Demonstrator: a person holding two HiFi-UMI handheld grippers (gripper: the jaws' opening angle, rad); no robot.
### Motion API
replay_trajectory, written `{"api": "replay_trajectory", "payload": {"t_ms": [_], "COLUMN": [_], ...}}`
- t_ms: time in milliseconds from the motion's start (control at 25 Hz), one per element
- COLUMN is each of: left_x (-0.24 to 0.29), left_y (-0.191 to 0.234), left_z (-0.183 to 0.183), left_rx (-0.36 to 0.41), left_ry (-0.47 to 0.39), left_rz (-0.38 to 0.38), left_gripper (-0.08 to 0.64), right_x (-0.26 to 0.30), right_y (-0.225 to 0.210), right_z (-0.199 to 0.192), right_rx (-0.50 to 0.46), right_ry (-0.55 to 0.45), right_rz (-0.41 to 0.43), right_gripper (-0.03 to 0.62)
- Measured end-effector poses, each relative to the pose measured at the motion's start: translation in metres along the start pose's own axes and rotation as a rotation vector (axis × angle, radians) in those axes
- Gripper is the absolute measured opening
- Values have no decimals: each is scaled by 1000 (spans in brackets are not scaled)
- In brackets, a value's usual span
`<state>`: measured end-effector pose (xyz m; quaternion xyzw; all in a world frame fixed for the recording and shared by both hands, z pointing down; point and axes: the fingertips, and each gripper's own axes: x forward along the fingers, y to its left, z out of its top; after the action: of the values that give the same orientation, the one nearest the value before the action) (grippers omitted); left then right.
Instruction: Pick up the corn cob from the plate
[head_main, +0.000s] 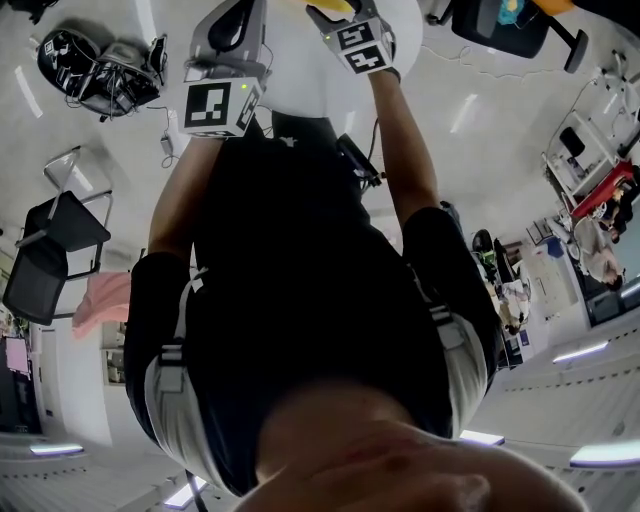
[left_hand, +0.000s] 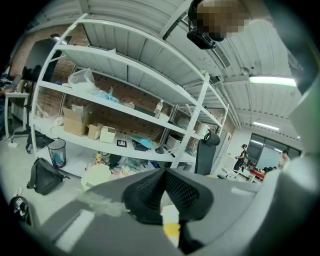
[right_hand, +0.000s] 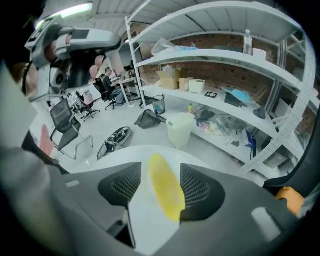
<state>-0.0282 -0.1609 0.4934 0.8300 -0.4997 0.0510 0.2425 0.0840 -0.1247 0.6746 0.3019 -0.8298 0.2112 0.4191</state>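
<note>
Corn cob (right_hand: 165, 187) lies lengthwise between the spread fingers of the right gripper (right_hand: 161, 170), on a white surface (right_hand: 145, 225) that may be plate or counter; I cannot tell which. No pad visibly presses it, though the finger at 3 o'clock sits closer than the one at 9. Closing from here could nudge the round cob sideways, so it rolls or skids instead of seating. The left gripper (left_hand: 164, 172) has its fingers pressed together, pinching nothing. The white rim curves just past the fingertips toward 12 o'clock, with open floor beyond; a pale bin (right_hand: 180, 130) and shelving rack (right_hand: 240, 60) stand well apart.
</note>
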Motion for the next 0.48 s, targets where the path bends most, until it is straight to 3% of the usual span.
{"api": "replay_trajectory", "payload": {"t_ms": [480], "left_x": [0], "left_y": [-9], "left_z": [-10], "left_rx": [-3], "left_ry": [9], "left_rz": [-7], "left_gripper": [6], "right_x": [24], "right_y": [-1], "right_z": [-19], "right_rx": [-195], "right_ry": [131], "right_rz": [61], "right_gripper": [287]}}
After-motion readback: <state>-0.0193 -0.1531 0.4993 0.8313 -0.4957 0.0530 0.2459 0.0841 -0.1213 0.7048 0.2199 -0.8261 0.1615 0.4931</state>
